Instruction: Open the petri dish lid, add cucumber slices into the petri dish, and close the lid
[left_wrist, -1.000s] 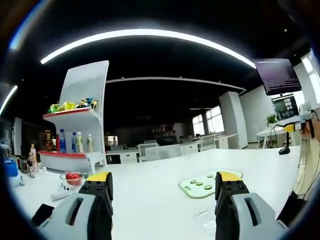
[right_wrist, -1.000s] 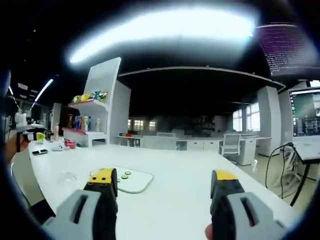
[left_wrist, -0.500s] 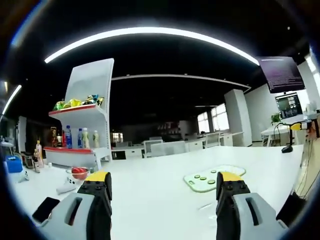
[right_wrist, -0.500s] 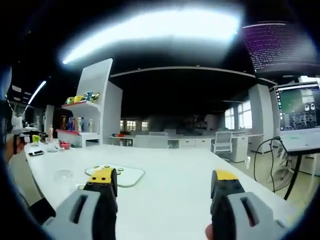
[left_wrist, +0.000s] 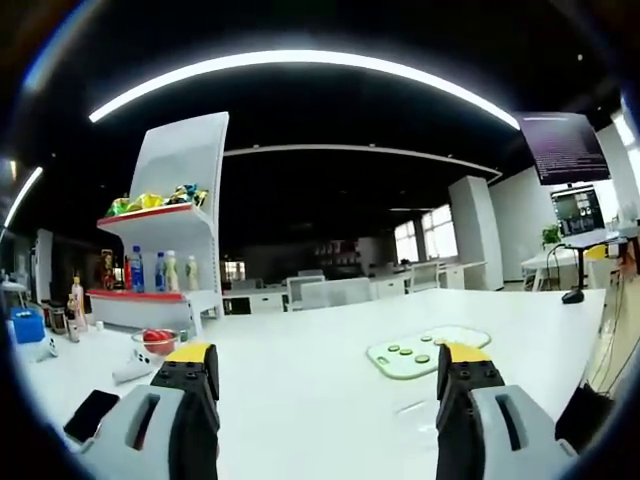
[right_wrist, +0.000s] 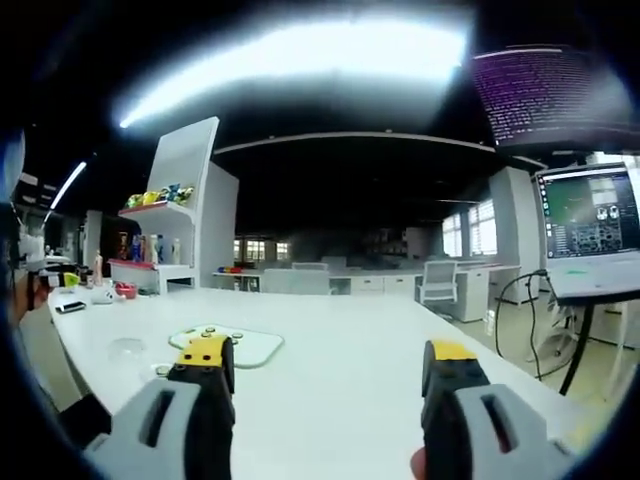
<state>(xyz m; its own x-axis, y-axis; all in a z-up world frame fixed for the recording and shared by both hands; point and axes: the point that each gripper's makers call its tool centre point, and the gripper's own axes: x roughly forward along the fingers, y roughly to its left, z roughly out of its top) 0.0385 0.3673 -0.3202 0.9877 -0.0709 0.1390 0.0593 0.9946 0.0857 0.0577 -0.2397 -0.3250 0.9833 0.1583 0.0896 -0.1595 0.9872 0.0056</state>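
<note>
Both the left hand-held gripper (left_wrist: 325, 365) and the right hand-held gripper (right_wrist: 328, 365) hover above the white surface (left_wrist: 300, 380), jaws spread apart, empty. Cucumber slices (left_wrist: 405, 352) lie on a pale cutting board (left_wrist: 425, 352) mid-surface; the clear petri dish (right_wrist: 127, 350) sits near the surface's edge beside the board.

No readable text, label, brand or number anywhere. Rows of pale lines on a dark hanging screen (left_wrist: 558, 148), also in the right gripper view (right_wrist: 528, 95), probably lines of writing, too small and blurred to read. Panels and small light marks on a monitor (right_wrist: 586, 228) at the right, nothing legible. Coloured labels on the bottles (left_wrist: 150, 273) on the shelf (left_wrist: 150, 297), blurred past reading. No markings visible on the pale board (left_wrist: 428, 351) on the worktop (left_wrist: 320, 385).
</note>
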